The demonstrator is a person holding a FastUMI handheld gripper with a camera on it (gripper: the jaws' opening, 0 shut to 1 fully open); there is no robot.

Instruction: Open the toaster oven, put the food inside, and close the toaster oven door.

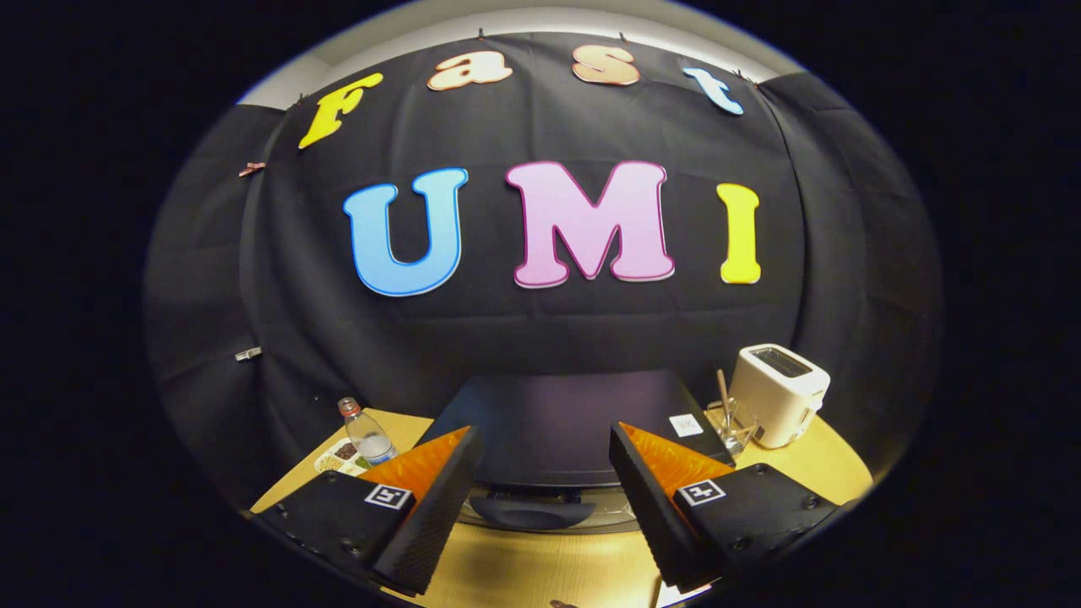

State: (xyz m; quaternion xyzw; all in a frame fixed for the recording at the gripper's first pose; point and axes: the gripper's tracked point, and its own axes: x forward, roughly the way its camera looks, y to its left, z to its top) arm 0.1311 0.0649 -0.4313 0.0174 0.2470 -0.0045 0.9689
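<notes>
The black toaster oven [557,422] stands on the wooden table just ahead of me, seen from above its flat top. Its dark door handle [532,512] shows below the front edge, with a strip of the glass door [608,515] beside it. My gripper [540,494] hangs open above the oven's front, one finger on each side of the handle and nothing held between them. The door looks closed. No food item is plainly visible near the fingers.
A white slot toaster [779,393] stands at the back right, a glass with sticks [731,422] next to it. At the back left are a clear water bottle [366,434] and a small divided tray of snacks [339,458]. Bare table [540,570] lies under the fingers.
</notes>
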